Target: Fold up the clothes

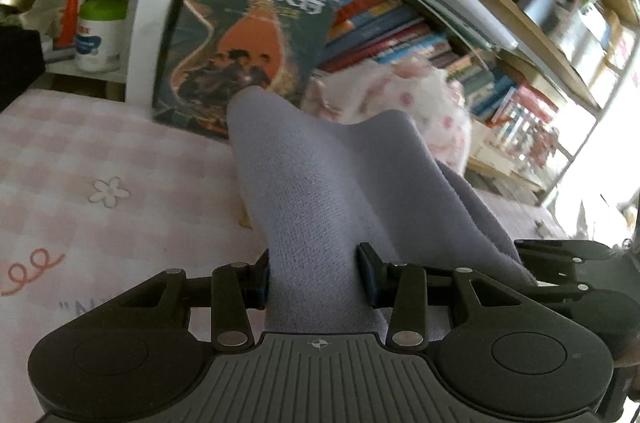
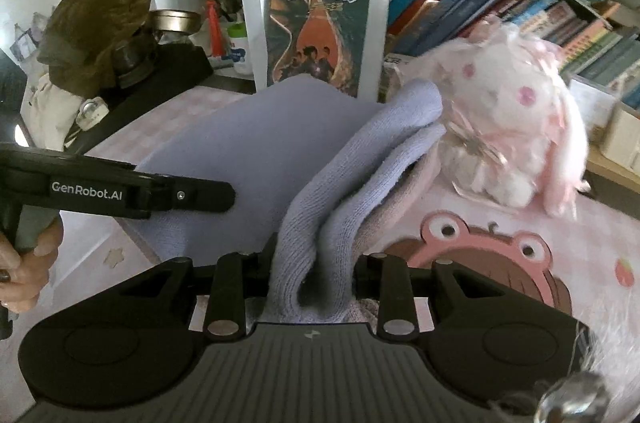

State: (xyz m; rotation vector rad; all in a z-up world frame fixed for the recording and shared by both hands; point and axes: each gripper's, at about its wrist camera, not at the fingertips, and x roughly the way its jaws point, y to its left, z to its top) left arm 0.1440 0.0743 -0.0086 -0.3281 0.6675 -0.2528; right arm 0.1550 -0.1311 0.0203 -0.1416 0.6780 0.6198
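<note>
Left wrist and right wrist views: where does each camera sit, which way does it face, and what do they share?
Left wrist: sits on the left hand-held gripper, looking along its fingers across the pink bed sheet to the bookshelf; lavender cloth pinched between its pads.
Right wrist: sits on the right hand-held gripper, facing the same shelf; the left hand-held gripper and the person's hand show at left.
Shared: the cloth, the upright poster book, the plush toy, the sheet.

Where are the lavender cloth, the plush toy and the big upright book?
lavender cloth (image 2: 256, 143): right wrist view, flat spread part.
plush toy (image 2: 504, 111): right wrist view, white fluffy body.
upright book (image 1: 240, 51): left wrist view, front cover.
</note>
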